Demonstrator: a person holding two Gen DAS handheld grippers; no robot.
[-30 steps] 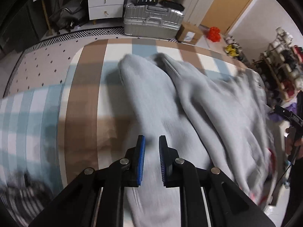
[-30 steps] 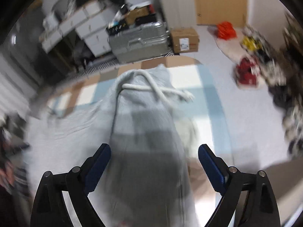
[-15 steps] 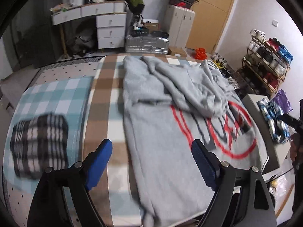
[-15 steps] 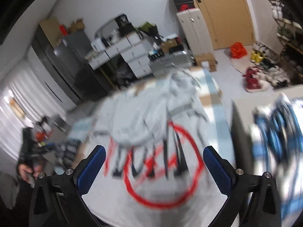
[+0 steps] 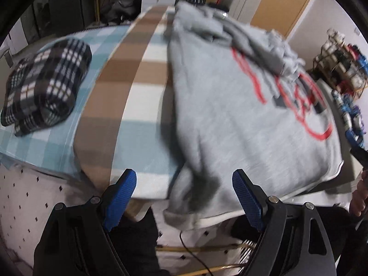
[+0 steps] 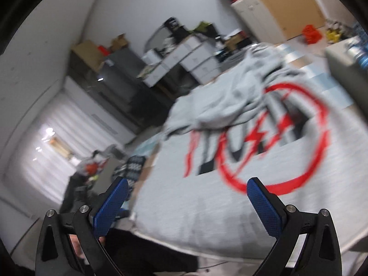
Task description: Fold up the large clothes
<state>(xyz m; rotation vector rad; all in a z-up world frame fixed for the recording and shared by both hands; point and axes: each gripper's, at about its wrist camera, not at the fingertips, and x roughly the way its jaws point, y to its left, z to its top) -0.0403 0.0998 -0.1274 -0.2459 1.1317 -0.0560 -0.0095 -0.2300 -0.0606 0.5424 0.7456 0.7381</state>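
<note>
A large grey sweatshirt [image 5: 230,105] with a red and black print lies spread on the checked bed cover [image 5: 128,105], its sleeves bunched at the far end. Its near hem hangs over the bed's front edge. My left gripper [image 5: 184,184] hovers open over that hem corner, with the cloth below its blue pads and not pinched. In the right wrist view the same sweatshirt [image 6: 230,195] fills the middle, and my right gripper [image 6: 188,188] stands wide open above its near part, holding nothing.
A folded black and white plaid garment [image 5: 46,82] lies on the bed's left side. White drawers [image 6: 193,57] and a dark fridge [image 6: 115,76] stand behind. A shoe rack [image 5: 340,62] is at the right. A person's hand [image 5: 358,197] shows at the right edge.
My left gripper let go of the grey cloth and opened, then drew back to the bed's near edge. My right gripper pulled back too, and the whole printed front has come into view.
</note>
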